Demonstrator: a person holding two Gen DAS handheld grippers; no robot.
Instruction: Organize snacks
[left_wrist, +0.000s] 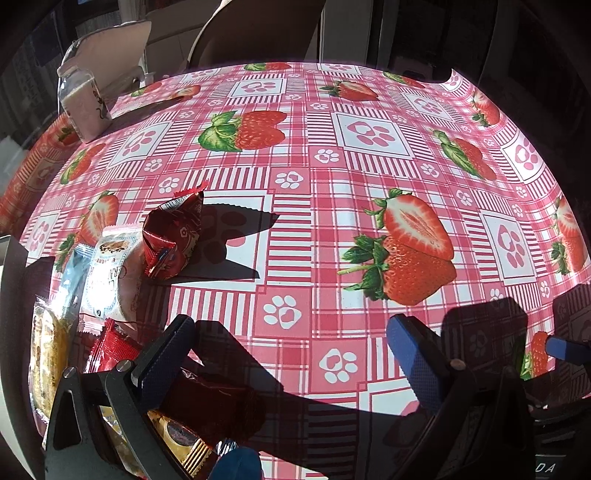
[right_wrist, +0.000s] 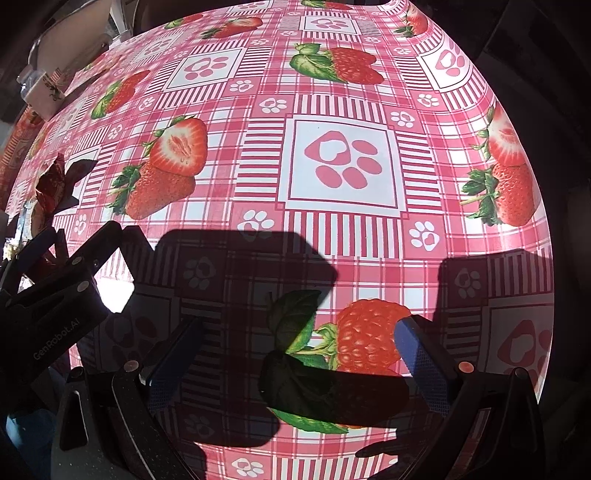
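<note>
Both tools are unloaded: the left gripper (left_wrist: 291, 343) and the right gripper (right_wrist: 299, 339) stand with jaws spread wide over the strawberry-print tablecloth (left_wrist: 369, 184), holding nothing. The snacks lie clustered at the left edge of the left wrist view: a crumpled red wrapper (left_wrist: 173, 236), a white cracker pack (left_wrist: 107, 273) just beside it, and a red packet (left_wrist: 110, 350) close against the left finger. The likely next pick is that nearest packet; judged best taken across its flat body, square on, without dragging its neighbours.
</note>
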